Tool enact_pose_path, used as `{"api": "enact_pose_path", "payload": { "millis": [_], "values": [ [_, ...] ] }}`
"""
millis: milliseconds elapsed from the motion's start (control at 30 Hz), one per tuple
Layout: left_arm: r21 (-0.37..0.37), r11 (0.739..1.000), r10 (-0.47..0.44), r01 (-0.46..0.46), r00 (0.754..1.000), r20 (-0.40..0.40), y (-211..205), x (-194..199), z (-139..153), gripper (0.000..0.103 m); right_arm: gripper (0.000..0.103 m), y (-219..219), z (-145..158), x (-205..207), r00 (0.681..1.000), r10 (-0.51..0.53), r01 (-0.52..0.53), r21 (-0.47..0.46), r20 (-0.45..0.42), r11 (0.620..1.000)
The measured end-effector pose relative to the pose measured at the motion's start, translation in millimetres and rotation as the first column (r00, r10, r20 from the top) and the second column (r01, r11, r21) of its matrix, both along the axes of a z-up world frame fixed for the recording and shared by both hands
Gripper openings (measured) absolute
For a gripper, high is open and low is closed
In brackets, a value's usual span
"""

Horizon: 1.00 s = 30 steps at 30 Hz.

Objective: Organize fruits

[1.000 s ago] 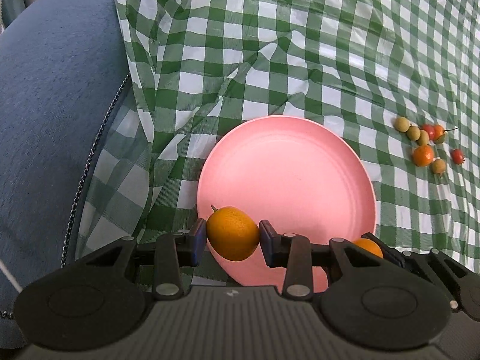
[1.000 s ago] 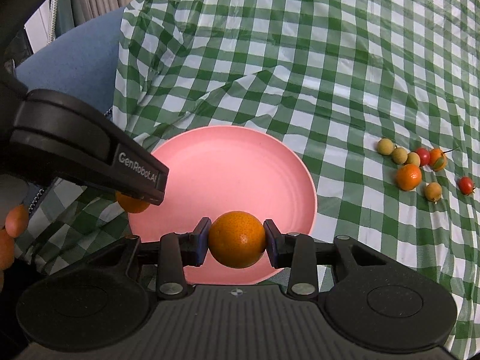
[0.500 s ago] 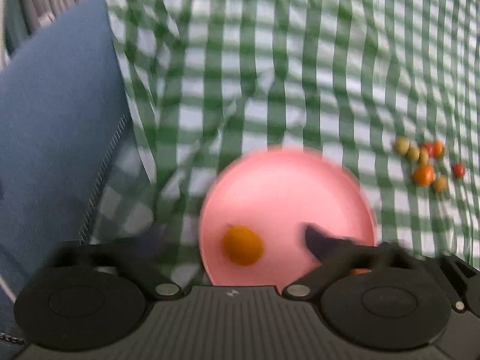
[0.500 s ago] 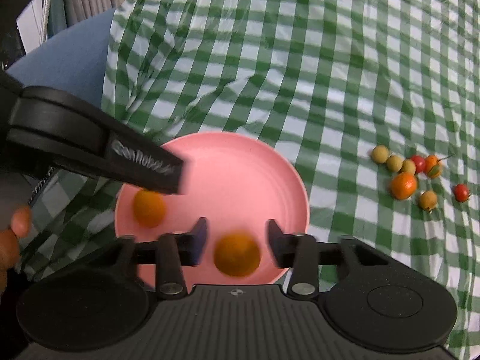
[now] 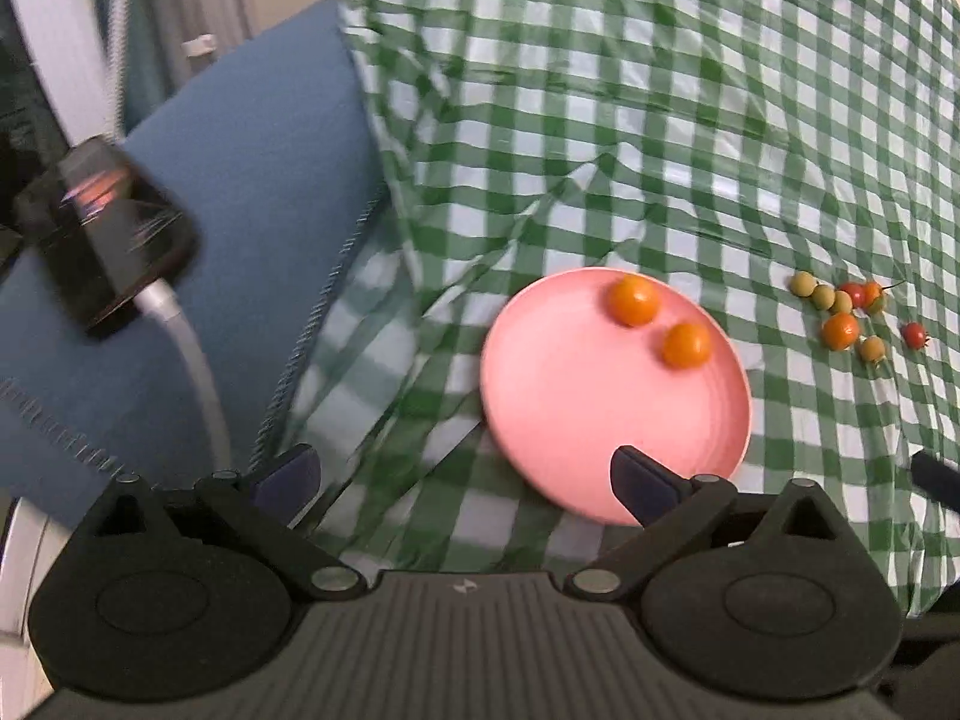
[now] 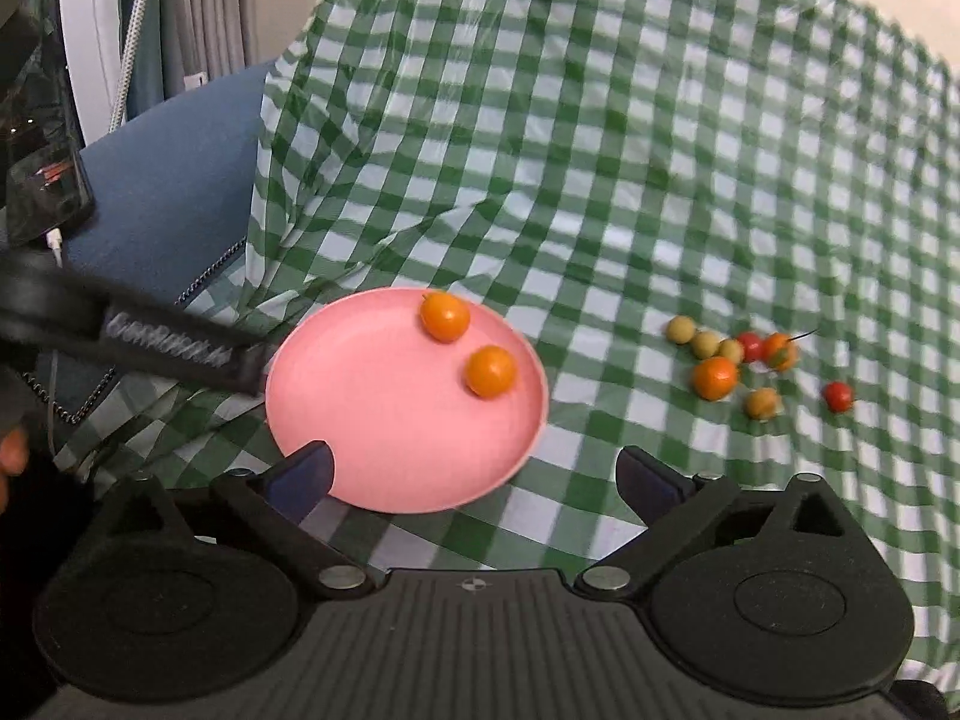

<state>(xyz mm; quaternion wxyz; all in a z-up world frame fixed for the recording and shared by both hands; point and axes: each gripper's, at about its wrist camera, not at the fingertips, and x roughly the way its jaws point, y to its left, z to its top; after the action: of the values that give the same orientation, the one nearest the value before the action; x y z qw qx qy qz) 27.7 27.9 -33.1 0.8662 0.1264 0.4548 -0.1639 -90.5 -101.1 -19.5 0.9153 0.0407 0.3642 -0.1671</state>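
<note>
Item 1. Left gripper [image 5: 465,483]: jaws spread wide, having just been opening; nothing between the pads. In its own view the right pad overlaps the near rim of the plate at about 5 o'clock; the left pad hangs over checked cloth.

Item 2. Right gripper [image 6: 474,474]: jaws likewise wide apart, just opened, empty. Its left pad overlaps the plate's near rim at about 7 o'clock.

Item 3. Pink plate [image 6: 360,420]: round, shallow, lying on the green-and-white checked tablecloth [image 6: 600,150].

Item 4. Two small oranges, free on the plate: one [image 6: 444,316] near the far rim at 12 o'clock, the other [image 6: 491,371] just beside it toward 2 o'clock, apart from each other.

Item 5. Loose cluster to the plate's 3 o'clock, well apart from it on the cloth: a third small orange [image 6: 714,377], yellowish berries [image 6: 681,329], red cherry tomatoes [image 6: 837,396].

Handling, judged: the oranges look light, firm and smooth-skinned, apt to roll; take across the widest girth with moderate squeeze. Berries and tomatoes look soft and easily bruised, best taken singly and gently.

Item 6. Blue cushion [image 5: 240,210] at 9 o'clock, with a dark phone [image 5: 105,234] on a cable.
</note>
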Motion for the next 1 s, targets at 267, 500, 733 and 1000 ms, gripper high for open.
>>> {"api": "enact_pose_path", "payload": {
  "millis": [267, 500, 733, 1000],
  "values": [
    [-0.001, 1.000, -0.006, 0.006, 0.997, 0.072, 17.4, -32.0, 18.9, 0.103, 0.101, 12.7, 23.3, -34.7, 0.996, -0.025, 0.027, -0.021, 0.083, 0.999],
    [0.016, 0.999, -0.042, 0.040, 0.991, 0.125, 16.1, -58.4, 32.5, 0.103, 0.102, 15.6, 33.8, -57.8, 0.990, -0.043, 0.046, -0.016, 0.135, 0.999],
    [0.025, 0.999, -0.049, 0.046, 0.989, 0.142, 17.0, -73.8, 41.6, 0.103, 0.102, 17.9, 39.7, -71.2, 0.986, -0.046, 0.048, -0.011, 0.162, 0.999],
    [0.020, 0.999, -0.042, 0.039, 0.989, 0.141, 20.6, -80.4, 45.2, 0.103, 0.102, 19.4, 41.5, -79.4, 0.983, -0.047, 0.049, -0.005, 0.176, 0.999]
  ]
}}
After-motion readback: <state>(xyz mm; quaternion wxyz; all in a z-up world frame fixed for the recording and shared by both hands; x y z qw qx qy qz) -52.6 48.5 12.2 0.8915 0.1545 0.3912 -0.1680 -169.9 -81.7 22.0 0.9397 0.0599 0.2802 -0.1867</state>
